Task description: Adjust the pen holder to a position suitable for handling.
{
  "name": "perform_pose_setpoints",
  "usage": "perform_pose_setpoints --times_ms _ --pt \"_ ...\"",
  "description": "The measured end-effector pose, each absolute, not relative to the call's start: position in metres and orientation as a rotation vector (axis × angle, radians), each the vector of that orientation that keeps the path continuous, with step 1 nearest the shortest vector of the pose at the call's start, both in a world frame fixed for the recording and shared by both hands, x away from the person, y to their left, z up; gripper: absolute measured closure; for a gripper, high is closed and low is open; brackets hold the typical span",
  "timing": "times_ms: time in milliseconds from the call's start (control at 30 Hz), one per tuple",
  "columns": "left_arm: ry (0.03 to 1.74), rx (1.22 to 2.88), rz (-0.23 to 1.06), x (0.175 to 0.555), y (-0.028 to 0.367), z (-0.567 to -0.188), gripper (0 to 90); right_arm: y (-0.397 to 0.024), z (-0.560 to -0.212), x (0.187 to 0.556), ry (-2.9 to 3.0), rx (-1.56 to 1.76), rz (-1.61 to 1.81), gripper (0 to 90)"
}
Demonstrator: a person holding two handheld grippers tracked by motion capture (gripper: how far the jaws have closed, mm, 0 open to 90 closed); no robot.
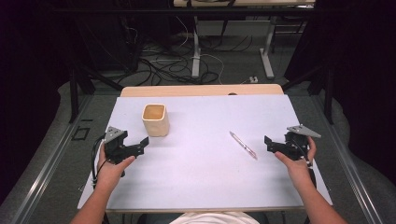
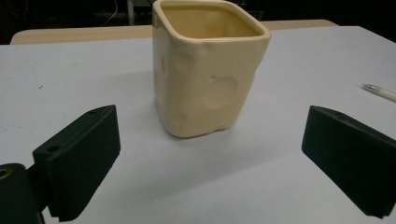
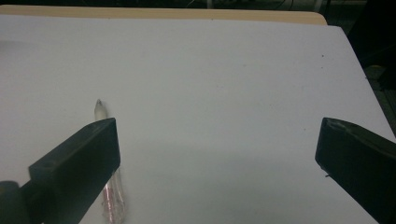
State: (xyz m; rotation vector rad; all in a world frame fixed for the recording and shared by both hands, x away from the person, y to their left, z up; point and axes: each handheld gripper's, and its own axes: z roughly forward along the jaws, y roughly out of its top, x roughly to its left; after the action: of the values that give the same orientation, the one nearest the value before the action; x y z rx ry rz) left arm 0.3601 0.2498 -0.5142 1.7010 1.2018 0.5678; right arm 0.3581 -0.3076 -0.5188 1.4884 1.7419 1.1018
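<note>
High view: left gripper [image 1: 140, 143] at lower left, jaws spread wide, empty, facing the cup [image 1: 155, 120]. Right gripper [image 1: 271, 143] at lower right, jaws equally wide, empty, beside the pen [image 1: 243, 144].

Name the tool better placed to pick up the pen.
Right. The right tool is open just beside the pen; the left tool sits by the cup, across the table.

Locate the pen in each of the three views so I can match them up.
High view: pen lies right of centre, beside the right gripper.
Left gripper view: its tip enters at the right edge.
Right gripper view: lower left, partly behind the left-hand jaw.
Shared landmark: the white tabletop.
</note>
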Motion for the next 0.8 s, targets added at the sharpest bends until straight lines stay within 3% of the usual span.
perform_pose_setpoints --times_ms 133,233,400,533,700,800 --pt "1.200 1.684 0.563 0.360 0.251 -0.512 17.3 -0.306 -0.517 0.356 1.737 1.481 1.107 0.0" --pt "1.207 1.662 0.570 0.361 0.252 -0.510 18.6 -0.306 -0.517 0.355 1.739 1.472 1.099 0.0" --pt "1.220 1.630 0.587 0.365 0.255 -0.508 30.7 -0.304 -0.516 0.354 1.747 1.463 1.108 0.0" --pt "1.225 1.663 0.599 0.371 0.259 -0.508 36.6 -0.303 -0.517 0.354 1.751 1.457 1.112 0.0" --pt "1.254 1.697 0.621 0.375 0.259 -0.510 53.8 -0.304 -0.517 0.354 1.743 1.468 1.117 0.0" --pt "1.282 1.720 0.671 0.380 0.255 -0.507 56.7 -0.305 -0.516 0.353 1.748 1.480 1.114 0.0"
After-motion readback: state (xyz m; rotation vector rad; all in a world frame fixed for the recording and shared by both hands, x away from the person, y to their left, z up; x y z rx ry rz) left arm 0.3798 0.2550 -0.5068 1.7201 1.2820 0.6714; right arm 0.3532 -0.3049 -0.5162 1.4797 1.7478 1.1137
